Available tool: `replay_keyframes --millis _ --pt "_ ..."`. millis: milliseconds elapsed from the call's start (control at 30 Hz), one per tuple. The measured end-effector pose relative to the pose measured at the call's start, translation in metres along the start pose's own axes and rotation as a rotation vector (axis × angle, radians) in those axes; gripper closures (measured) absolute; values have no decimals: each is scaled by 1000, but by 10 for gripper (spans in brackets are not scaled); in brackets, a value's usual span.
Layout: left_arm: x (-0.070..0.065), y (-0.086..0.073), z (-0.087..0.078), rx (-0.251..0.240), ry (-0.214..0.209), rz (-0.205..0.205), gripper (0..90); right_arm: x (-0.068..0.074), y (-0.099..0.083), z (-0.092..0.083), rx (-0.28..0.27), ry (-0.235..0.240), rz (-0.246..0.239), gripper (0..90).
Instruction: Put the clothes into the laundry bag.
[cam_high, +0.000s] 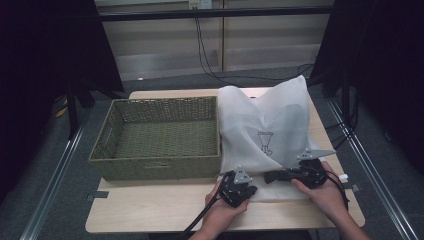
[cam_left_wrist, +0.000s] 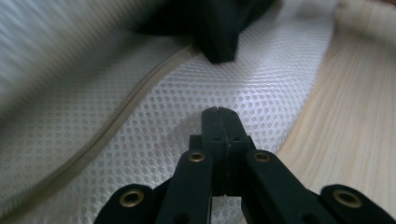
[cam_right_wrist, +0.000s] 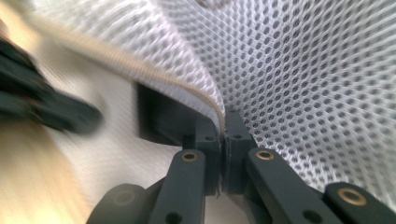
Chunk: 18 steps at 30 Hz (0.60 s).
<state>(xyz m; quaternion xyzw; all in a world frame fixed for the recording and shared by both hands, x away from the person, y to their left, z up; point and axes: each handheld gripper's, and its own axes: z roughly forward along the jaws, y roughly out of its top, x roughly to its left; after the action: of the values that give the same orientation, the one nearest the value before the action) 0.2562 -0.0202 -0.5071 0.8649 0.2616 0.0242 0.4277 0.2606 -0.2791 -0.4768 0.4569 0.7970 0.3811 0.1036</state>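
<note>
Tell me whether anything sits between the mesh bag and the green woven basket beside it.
Nothing visible does. The white mesh bag lies right of the green woven basket, its edge against the basket's right wall, and the basket looks empty. The left gripper and right gripper pinch the bag's near edge.

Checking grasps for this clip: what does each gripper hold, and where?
Both pinch the white mesh bag: right gripper on its zipper edge, left gripper on mesh at its near edge.
</note>
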Motion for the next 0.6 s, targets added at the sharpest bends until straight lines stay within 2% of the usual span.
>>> replay_keyframes --millis 33,67,100,167,200,300,333,367,467,500,533,600 --pt "-1 0 0 4 2 1 900 -4 -2 7 37 2 21 879" --pt "-2 0 0 3 11 21 900 -13 -1 18 35 2 78 881" --pt "-2 0 0 3 11 21 900 -13 -1 18 35 2 78 881" --pt "-2 0 -1 9 10 38 900 -15 8 25 38 -51 94 881" --pt "-2 0 0 2 7 25 900 -17 20 34 32 -135 69 880" --pt "-1 0 -1 11 4 27 900 -31 35 48 19 -185 104 880" --pt "-1 0 -1 11 4 27 900 -31 35 48 19 -185 104 880" --pt "-1 0 -1 6 5 26 900 -37 39 52 14 -204 114 880" --pt "0 0 -1 12 3 28 900 -50 45 57 -31 -257 146 879" --pt "1 0 -1 6 -7 7 900 -48 46 55 -34 -256 149 880" --pt "2 0 -1 -1 -7 -6 900 -43 46 50 -47 -247 131 879" --pt "2 0 -1 -2 -7 -10 900 -29 43 35 -88 -189 78 878"
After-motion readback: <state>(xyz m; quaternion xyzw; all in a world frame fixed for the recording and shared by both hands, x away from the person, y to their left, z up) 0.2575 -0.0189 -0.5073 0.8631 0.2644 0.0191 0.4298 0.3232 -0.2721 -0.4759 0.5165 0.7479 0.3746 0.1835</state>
